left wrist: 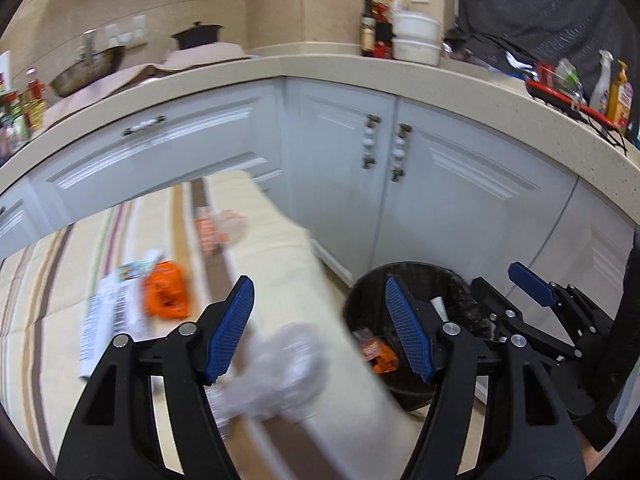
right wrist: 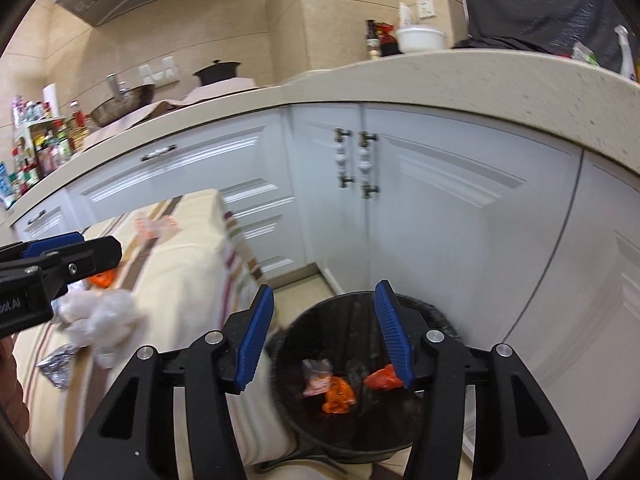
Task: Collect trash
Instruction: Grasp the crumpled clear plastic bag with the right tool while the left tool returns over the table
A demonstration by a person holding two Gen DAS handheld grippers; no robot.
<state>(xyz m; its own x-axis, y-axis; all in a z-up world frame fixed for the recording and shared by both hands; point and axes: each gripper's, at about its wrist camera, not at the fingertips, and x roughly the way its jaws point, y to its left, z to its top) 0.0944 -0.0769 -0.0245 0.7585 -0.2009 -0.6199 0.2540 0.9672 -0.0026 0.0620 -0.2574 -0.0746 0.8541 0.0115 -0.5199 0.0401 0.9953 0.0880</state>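
A black bin (right wrist: pixel 352 436) stands on the floor by the white cabinets and holds orange and red wrappers (right wrist: pixel 340 394); it also shows in the left wrist view (left wrist: pixel 360 300). My right gripper (right wrist: pixel 324 344) is open and empty right above the bin. My left gripper (left wrist: pixel 320 328) is open and empty above the striped cloth table (left wrist: pixel 280 248), over a crumpled clear plastic bag (left wrist: pixel 280 368). An orange wrapper (left wrist: pixel 166 294), a white printed paper (left wrist: pixel 108 320) and a clear orange-printed packet (left wrist: pixel 218 228) lie on the table. The bag shows in the right wrist view (right wrist: pixel 100 320) beside a foil scrap (right wrist: pixel 58 364).
White cabinet doors (left wrist: pixel 440 200) stand behind the bin under a beige countertop (left wrist: pixel 400 70) with bottles, white bowls (left wrist: pixel 416 40), a pan and a red tray. The right gripper appears at the right of the left wrist view (left wrist: pixel 532 292).
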